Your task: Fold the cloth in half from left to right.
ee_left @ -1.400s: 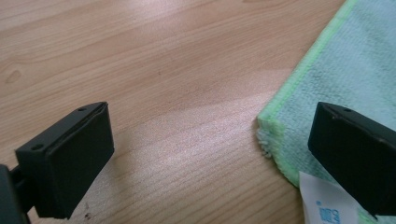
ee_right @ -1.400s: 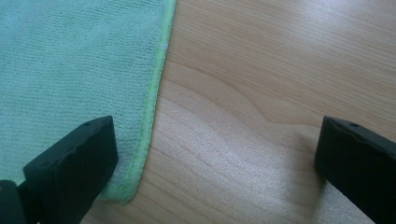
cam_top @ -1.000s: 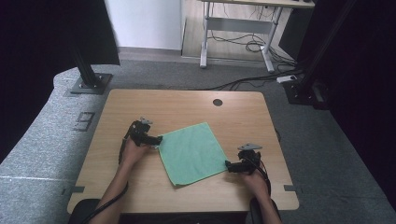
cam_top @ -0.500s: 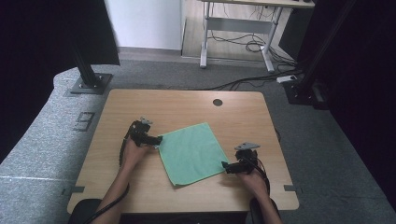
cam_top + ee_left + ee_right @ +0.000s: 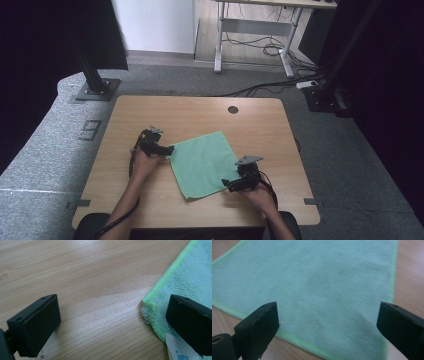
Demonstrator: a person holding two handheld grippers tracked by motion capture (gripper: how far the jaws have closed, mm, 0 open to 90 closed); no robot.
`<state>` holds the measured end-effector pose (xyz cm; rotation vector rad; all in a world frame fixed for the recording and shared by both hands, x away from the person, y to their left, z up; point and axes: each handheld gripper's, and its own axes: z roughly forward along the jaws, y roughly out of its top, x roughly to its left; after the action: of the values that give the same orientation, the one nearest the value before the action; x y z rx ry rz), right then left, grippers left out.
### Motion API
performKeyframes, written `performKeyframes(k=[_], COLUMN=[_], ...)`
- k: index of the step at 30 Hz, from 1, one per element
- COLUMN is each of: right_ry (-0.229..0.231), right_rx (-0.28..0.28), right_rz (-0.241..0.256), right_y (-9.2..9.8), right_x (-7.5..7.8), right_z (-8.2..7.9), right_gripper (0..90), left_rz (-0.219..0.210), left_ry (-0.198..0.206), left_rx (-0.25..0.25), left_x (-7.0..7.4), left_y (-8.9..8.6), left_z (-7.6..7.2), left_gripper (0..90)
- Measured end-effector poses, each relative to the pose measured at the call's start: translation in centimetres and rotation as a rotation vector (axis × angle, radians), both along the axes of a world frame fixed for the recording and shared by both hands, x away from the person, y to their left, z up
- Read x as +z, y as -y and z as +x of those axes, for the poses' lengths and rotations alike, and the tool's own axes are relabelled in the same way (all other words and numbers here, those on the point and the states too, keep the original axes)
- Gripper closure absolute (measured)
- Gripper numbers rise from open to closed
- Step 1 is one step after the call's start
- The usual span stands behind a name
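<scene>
We had the square green microfibre cloth point(image 5: 204, 163) lying flat mid-desk on the light wooden desk point(image 5: 260, 125), with the left tongs point(image 5: 167, 149) wide at its left corner and the right tongs point(image 5: 228, 184) wide over its near-right corner. To grip well, we judged each should straddle just the hem (no containers were present).

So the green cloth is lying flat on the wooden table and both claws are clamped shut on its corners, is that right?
Not quite. The green cloth does lie flat on the wooden table, but both claws are open. The left gripper view shows the left claw spread at a corner; the right gripper view shows the right claw spread over an edge.
</scene>
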<state>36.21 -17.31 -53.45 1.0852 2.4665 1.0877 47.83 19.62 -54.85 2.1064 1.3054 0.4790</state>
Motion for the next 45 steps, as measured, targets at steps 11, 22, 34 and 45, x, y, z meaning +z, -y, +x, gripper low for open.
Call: performKeyframes(k=[11, 22, 34, 45], right_ry=[-0.026, -0.032, -0.031, -0.033], right_rx=[0.124, 0.246, 0.383, 0.448], right_rz=[0.012, 0.004, 0.006, -0.08], right_y=[-3.8, -7.8, -11.7, -13.8], right_x=[0.0, 0.3, 0.9, 0.6], right_z=[-0.9, -2.1, -3.7, -4.6], right_gripper=[11.1, 14.2, 28.9, 62.7], left_rz=[0.002, -0.001, 0.0, -0.009], left_ry=[0.0, 0.003, 0.001, 0.018], left_rx=[0.007, 0.011, 0.011, -0.014], left_x=[0.0, 0.0, 0.0, 0.1], left_y=[0.0, 0.1, 0.1, 0.1], left_z=[-0.1, -0.1, -0.1, -0.4], left_gripper=[0.0, 0.0, 0.0, 4.7])
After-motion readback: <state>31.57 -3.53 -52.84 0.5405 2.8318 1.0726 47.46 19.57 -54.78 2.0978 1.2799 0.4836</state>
